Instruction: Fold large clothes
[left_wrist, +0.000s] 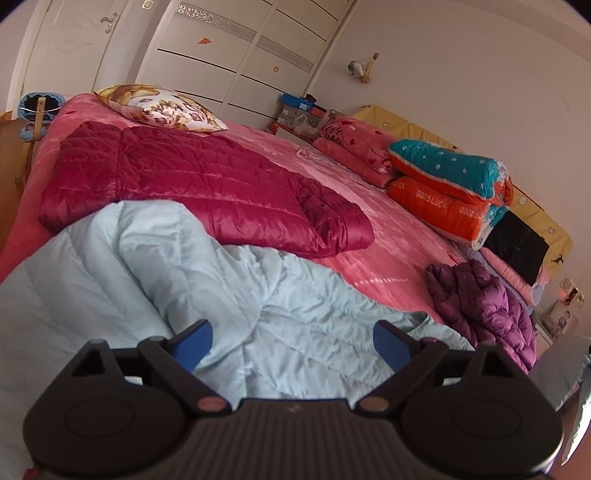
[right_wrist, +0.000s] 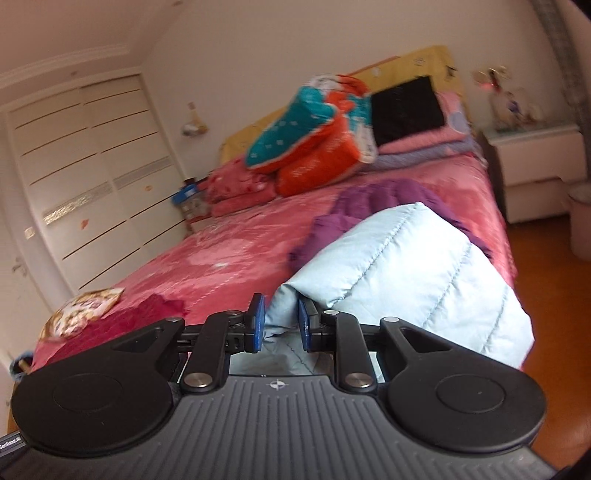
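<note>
Right gripper (right_wrist: 280, 321) w/ blue pads pinches a fold of the pale-blue quilted puffer jacket (right_wrist: 402, 273), lifted over the pink bedspread (right_wrist: 221, 258). Left gripper (left_wrist: 291, 345) spread wide above the same jacket (left_wrist: 155, 266), which lies beside a maroon quilted coat (left_wrist: 192, 181).
</note>
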